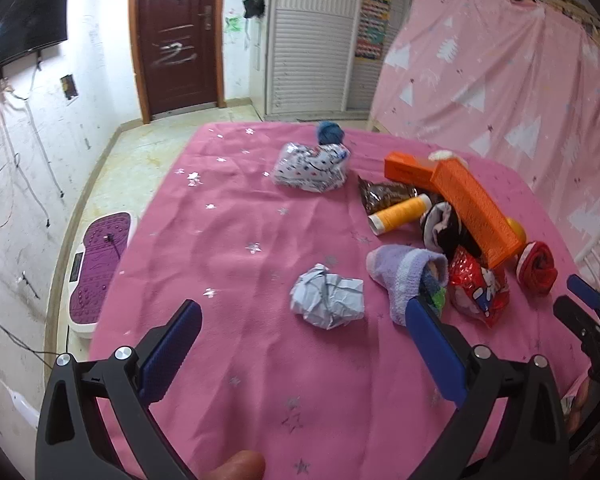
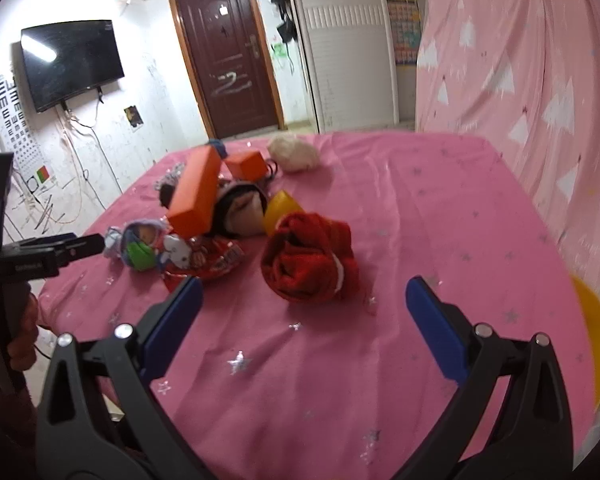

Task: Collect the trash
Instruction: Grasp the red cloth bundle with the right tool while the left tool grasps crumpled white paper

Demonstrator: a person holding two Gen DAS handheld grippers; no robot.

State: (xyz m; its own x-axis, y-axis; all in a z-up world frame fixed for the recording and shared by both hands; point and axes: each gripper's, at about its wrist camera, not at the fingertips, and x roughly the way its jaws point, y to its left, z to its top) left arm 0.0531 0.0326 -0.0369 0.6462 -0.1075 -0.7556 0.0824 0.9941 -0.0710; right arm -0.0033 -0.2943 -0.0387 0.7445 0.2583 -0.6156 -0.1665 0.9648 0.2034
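Left gripper: released, jaws spread wide and empty, low in the left wrist frame; the paper ball sits between the line of its fingers, so it seems aimed there.
Right gripper: released and empty, jaws wide, in the lower half of the right wrist frame, pointed at the red sock.
Paper ball: crumpled, lying alone on the cloth at lower centre, apart from the pile; probably the easiest trash to take first.
Red wrapper: crinkled foil at right of centre, tucked against the purple sock and under the end of the orange box; pulling it may shift its neighbours.
Brown wrapper: right of centre, half under the yellow spool.
Patterned bag: upper centre, on its own, with a blue yarn ball just behind.
Red sock: rolled, centre of the right wrist frame; likely not trash.
Yellow bowl: at the right edge, near the table's side; perhaps the place for trash, though this cannot be told.
Table: pink cloth, bare at left and near side, giving open room for approach; its left edge drops to the floor.
Clutter: heaped toward the right, so reach from the left is freer.
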